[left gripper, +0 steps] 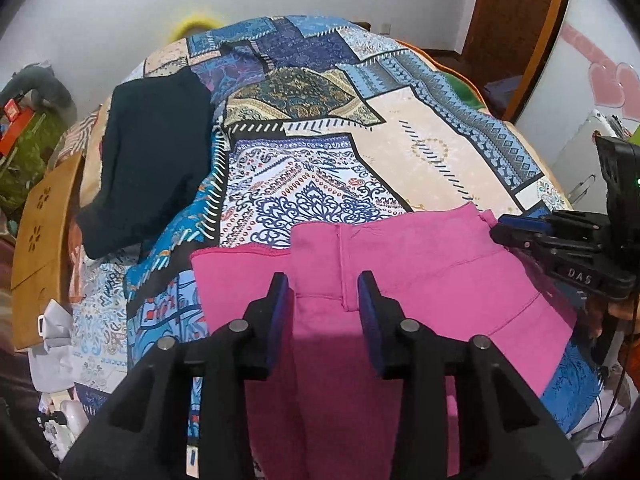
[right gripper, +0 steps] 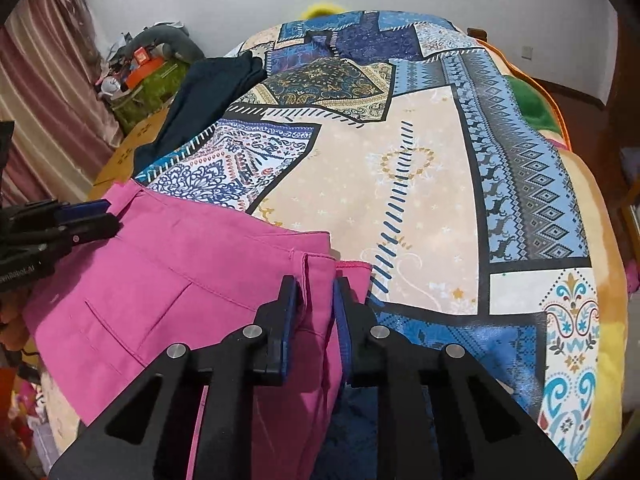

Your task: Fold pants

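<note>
Pink pants [left gripper: 420,280] lie at the near edge of a bed with a patchwork blue and cream cover [left gripper: 420,152], waistband facing away from me. My left gripper [left gripper: 326,284] is open, its jaws either side of the waistband's left end. My right gripper [right gripper: 316,288] has its jaws narrowly apart around the waistband's right corner of the pants [right gripper: 180,272]; fabric sits between the pads. Each gripper shows from the side in the other's view: the right one [left gripper: 520,234] and the left one [right gripper: 92,216].
A dark folded garment [left gripper: 152,152] lies on the bed's far left, also in the right wrist view [right gripper: 208,92]. A wooden board [left gripper: 40,248] stands at the left bedside. Clutter and a curtain [right gripper: 36,100] are on the left; a door [left gripper: 516,32] at the right.
</note>
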`<act>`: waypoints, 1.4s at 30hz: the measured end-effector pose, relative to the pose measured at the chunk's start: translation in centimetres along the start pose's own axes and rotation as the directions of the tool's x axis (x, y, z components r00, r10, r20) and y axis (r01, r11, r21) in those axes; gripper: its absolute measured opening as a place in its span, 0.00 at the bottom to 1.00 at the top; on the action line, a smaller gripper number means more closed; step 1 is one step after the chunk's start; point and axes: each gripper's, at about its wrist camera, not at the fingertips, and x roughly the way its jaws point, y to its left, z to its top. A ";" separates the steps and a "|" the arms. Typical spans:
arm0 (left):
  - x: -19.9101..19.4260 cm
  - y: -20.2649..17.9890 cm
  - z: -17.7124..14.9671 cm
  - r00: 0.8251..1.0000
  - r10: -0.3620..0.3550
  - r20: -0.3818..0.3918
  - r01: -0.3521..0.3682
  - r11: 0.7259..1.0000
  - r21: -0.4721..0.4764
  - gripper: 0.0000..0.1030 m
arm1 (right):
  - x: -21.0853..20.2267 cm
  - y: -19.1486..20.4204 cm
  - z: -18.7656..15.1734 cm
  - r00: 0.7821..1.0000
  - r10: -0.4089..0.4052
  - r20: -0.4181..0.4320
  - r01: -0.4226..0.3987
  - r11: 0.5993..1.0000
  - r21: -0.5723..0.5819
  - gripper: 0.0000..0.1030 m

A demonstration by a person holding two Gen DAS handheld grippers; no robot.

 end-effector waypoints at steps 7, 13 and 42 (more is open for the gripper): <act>-3.4 1.3 0.0 0.994 0.057 0.089 -0.054 0.998 -0.039 0.52 | -2.5 0.0 0.1 0.999 0.001 0.046 -0.001 1.000 0.014 0.42; -5.0 3.2 -0.6 0.993 0.006 0.115 0.008 0.992 -0.128 0.85 | -4.5 0.5 -0.8 0.995 0.018 0.094 -0.022 0.999 0.043 0.66; -2.0 2.3 -1.2 0.993 -0.116 0.007 0.115 0.981 -0.157 0.11 | -1.3 -0.1 -1.6 0.987 0.156 0.029 -0.159 0.981 0.115 0.12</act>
